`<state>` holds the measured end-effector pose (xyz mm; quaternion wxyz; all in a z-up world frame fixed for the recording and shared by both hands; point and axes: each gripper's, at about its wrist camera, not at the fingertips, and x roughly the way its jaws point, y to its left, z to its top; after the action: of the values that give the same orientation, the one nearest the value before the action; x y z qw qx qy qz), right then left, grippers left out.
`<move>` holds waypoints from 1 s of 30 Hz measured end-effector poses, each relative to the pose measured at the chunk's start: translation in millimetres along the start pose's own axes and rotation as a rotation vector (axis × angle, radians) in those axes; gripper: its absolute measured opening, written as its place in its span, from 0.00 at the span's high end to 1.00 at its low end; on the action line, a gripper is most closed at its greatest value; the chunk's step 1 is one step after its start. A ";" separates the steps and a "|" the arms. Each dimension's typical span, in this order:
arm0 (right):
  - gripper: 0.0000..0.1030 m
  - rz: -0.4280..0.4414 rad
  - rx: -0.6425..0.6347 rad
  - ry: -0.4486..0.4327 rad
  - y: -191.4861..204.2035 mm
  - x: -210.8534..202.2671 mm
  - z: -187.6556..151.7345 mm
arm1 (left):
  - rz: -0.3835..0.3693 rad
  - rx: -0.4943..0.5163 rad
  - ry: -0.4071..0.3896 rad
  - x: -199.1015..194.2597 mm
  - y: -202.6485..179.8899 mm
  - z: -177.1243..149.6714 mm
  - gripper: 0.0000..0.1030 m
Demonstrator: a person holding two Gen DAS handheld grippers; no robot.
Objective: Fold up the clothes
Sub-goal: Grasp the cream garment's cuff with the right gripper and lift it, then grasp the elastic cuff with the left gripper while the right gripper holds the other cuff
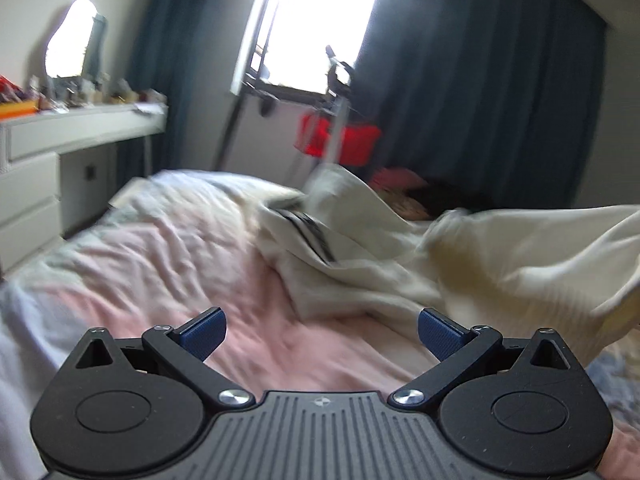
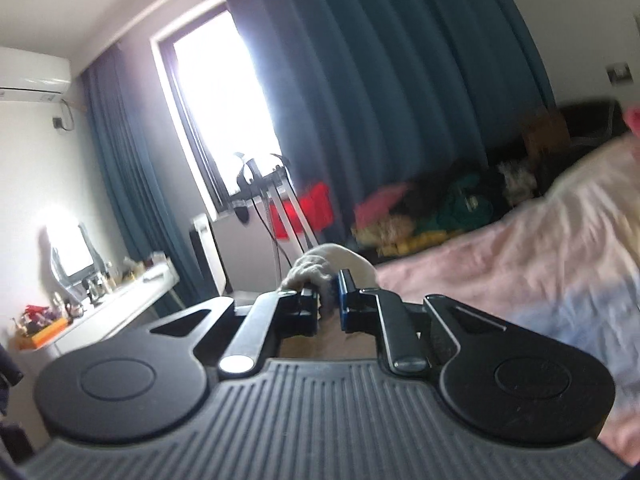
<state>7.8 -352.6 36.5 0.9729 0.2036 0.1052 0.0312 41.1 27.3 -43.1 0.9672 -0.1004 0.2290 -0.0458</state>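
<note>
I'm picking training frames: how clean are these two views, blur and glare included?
Left wrist: garment and bed motion-smeared, window blown out, left gripper sharp. Right wrist: bed streaked, window overexposed, fisheye-bent curtain.

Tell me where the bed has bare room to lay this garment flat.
The pink sheet lies bare between the open left tongs and the white dresser. The cream garment crowds the right half, and clutter is piled beyond the bed's far edge. The right tongs are clamped on cream cloth.
</note>
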 end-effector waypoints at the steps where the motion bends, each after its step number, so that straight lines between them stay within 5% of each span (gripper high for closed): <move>1: 0.88 -0.021 -0.006 0.031 -5.4 -3.6 -6.1 | -0.024 0.004 0.021 -0.3 -4.5 -4.5 0.00; 7: 0.87 -0.111 0.125 0.260 -51.3 -2.8 -37.5 | -0.129 -0.001 0.149 18.6 -26.2 -30.7 0.00; 12: 0.82 -0.101 0.237 0.282 -76.9 -10.4 -33.6 | -0.175 -0.035 0.182 41.7 -33.7 -36.9 0.00; 19: 0.15 0.055 0.278 0.265 -91.3 -11.4 -32.2 | -0.174 -0.158 0.241 82.2 -36.4 -36.5 0.02; 23: 0.16 0.132 0.391 0.241 -108.3 -12.9 -33.6 | -0.170 -0.133 0.259 98.0 -49.8 -39.2 0.07; 26: 0.15 0.100 0.469 0.263 -126.6 -6.3 -39.3 | -0.144 -0.102 0.289 110.0 -59.7 -41.6 0.09; 28: 0.15 0.045 0.508 0.285 -137.6 -0.9 -43.6 | -0.131 -0.062 0.307 116.2 -65.5 -42.5 0.15; 30: 0.15 0.006 0.535 0.297 -146.1 3.3 -47.0 | -0.113 -0.032 0.319 119.6 -69.4 -42.8 0.35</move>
<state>3.5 -467.5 -65.1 0.8586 0.4460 0.2503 0.0349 125.4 -63.9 -117.5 0.9127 -0.1199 0.3742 -0.1118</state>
